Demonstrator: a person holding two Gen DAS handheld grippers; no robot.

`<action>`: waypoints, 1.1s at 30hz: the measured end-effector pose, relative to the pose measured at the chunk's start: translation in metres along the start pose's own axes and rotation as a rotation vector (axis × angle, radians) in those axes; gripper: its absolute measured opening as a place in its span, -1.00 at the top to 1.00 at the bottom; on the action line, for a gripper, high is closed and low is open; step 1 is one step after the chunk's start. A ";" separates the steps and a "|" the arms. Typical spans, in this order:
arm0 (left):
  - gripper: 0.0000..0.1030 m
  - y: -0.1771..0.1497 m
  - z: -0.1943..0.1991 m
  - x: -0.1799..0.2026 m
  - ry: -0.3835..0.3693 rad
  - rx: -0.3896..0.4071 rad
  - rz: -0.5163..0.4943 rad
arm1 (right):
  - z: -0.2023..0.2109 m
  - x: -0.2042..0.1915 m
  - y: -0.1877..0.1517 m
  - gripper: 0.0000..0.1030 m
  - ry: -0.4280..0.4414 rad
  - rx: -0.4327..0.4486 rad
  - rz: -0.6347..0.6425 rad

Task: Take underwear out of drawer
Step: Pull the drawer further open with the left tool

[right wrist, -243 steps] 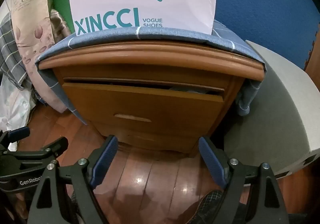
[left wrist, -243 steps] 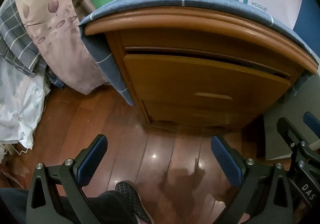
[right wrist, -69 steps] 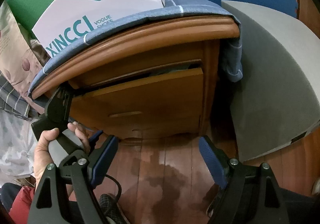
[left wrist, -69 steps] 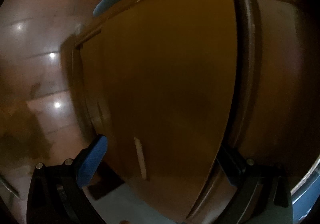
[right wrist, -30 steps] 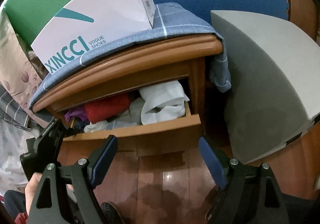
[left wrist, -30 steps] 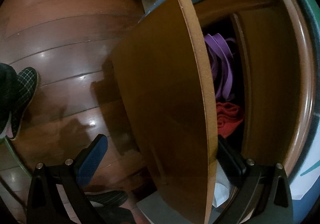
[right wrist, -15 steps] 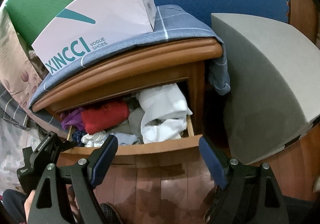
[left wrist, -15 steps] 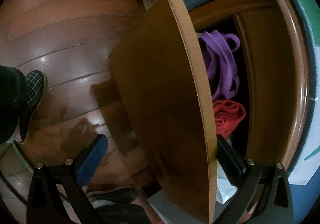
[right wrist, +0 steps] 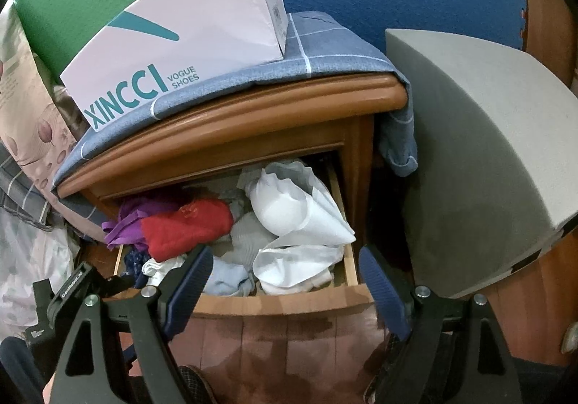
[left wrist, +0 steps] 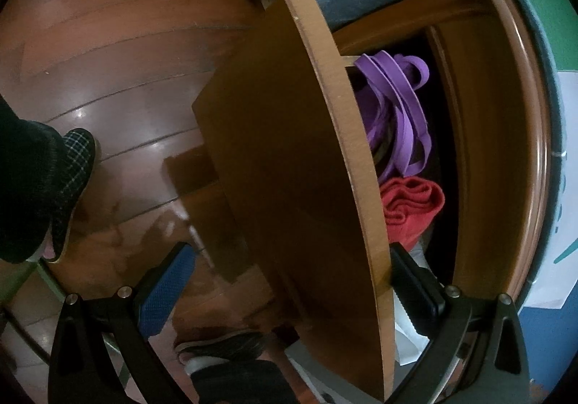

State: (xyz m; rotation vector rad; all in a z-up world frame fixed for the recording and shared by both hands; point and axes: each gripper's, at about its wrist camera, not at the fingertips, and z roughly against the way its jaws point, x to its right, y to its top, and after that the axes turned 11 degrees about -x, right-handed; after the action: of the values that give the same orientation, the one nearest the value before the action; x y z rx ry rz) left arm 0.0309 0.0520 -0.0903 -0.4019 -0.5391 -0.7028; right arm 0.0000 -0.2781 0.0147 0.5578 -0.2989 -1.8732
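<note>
The wooden nightstand's top drawer (right wrist: pixel 281 301) stands pulled open. It holds a red garment (right wrist: pixel 188 227), purple straps (right wrist: pixel 123 227), white cloth (right wrist: pixel 296 216), grey fabric (right wrist: pixel 249 234) and a light blue piece (right wrist: pixel 227 279). My left gripper (left wrist: pixel 289 292) is open, its jaws straddling the drawer's front panel (left wrist: pixel 289 169), one finger outside (left wrist: pixel 162 295) and one inside (left wrist: pixel 412 284); it also shows in the right wrist view (right wrist: pixel 72 290). My right gripper (right wrist: pixel 285 288) is open and empty, above the drawer's front edge. The red garment (left wrist: pixel 408 205) and purple straps (left wrist: pixel 393 115) show in the left wrist view.
A white XINCCI shoe box (right wrist: pixel 180 50) sits on a blue cloth (right wrist: pixel 325 50) atop the nightstand. A grey foam block (right wrist: pixel 480 158) stands to the right. Bedding (right wrist: pixel 25 115) hangs at the left. My slippered feet (left wrist: pixel 68 180) stand on the wood floor (left wrist: pixel 108 60).
The drawer has slid further out, showing more of the clothes. My right gripper has moved closer over the drawer's front edge.
</note>
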 end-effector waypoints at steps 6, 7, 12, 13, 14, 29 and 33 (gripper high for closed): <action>-1.00 0.000 0.000 0.000 0.000 -0.004 -0.012 | 0.000 0.000 0.000 -0.66 -0.005 0.003 0.005; -1.00 0.000 0.001 -0.002 0.002 -0.003 -0.016 | 0.000 0.000 0.000 -0.66 -0.003 0.001 0.006; -1.00 -0.002 0.006 -0.009 0.012 -0.009 -0.014 | -0.001 0.000 0.000 -0.66 0.000 0.000 0.003; -1.00 -0.002 0.007 -0.011 0.015 -0.012 -0.015 | 0.000 0.000 -0.001 -0.66 0.000 0.002 0.004; -1.00 -0.002 0.008 -0.014 0.016 -0.016 -0.013 | 0.000 0.000 -0.001 -0.66 -0.006 0.004 0.008; -1.00 -0.008 0.022 -0.014 0.070 0.033 -0.099 | -0.005 -0.003 0.000 -0.66 -0.016 -0.009 0.016; -1.00 -0.014 0.028 -0.003 0.133 0.119 -0.216 | -0.005 -0.002 0.000 -0.66 -0.016 -0.004 0.021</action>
State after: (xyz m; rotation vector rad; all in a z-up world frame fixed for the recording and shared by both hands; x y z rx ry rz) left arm 0.0101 0.0583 -0.0670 -0.1856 -0.5001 -0.8937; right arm 0.0036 -0.2757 0.0108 0.5349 -0.3103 -1.8587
